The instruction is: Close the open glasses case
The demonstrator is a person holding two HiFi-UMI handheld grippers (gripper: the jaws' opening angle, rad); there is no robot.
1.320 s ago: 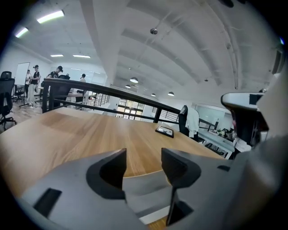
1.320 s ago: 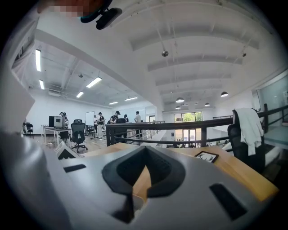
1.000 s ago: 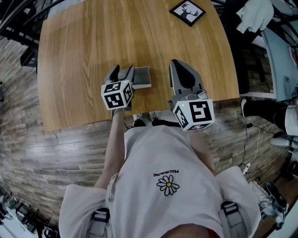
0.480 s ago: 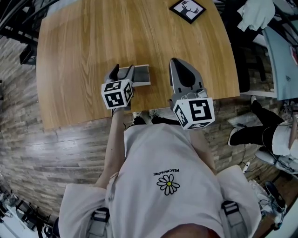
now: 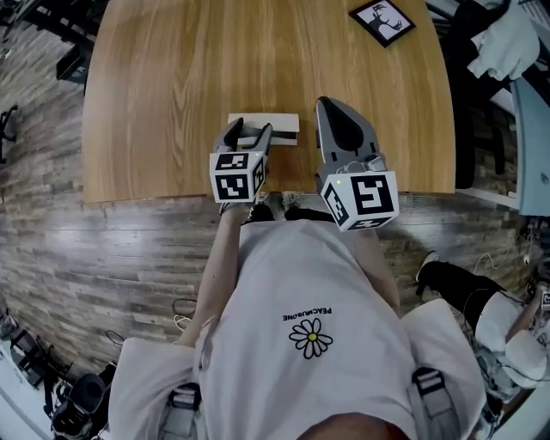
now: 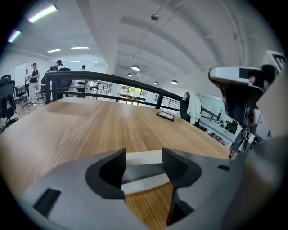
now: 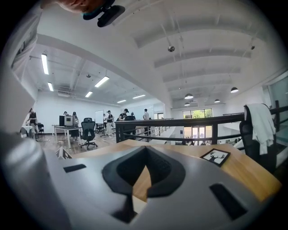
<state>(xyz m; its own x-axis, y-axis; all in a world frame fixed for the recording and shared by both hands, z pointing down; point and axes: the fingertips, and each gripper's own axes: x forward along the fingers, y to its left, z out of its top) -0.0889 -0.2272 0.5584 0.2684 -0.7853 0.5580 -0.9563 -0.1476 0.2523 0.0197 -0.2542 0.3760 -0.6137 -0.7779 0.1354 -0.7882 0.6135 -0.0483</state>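
A round-cornered, light-brown wooden table (image 5: 172, 77) carries little. A small black-framed picture of a deer (image 5: 382, 19) lies at the table's far right corner, well away from the work. Grey wood-plank flooring (image 5: 129, 249) shows below the near edge. A white garment (image 7: 258, 121) hangs over a dark chair off to the right. In the gripper views a black railing (image 6: 90, 77) runs behind the table, and several people stand far off in the hall.

The flat, pale grey-white rectangular glasses case (image 5: 284, 125) lies near the table's front edge, about midway across, with its long side parallel to that edge. The left gripper (image 5: 251, 129) reaches over the case's left half and hides part of it from the head view. Its dark fingers (image 6: 110, 168) are spread wide apart. In its own view the case spans the gap behind them and is wider than the opening. Whether the fingers touch it cannot be told.

The case shows a pale upper slab and a pale lower slab, with a dark band running lengthwise between them on the side facing the person.

The right gripper (image 5: 321, 105) stands just to the right of the case, apart from it. Its jaws are pressed together at the tips and grip nothing.
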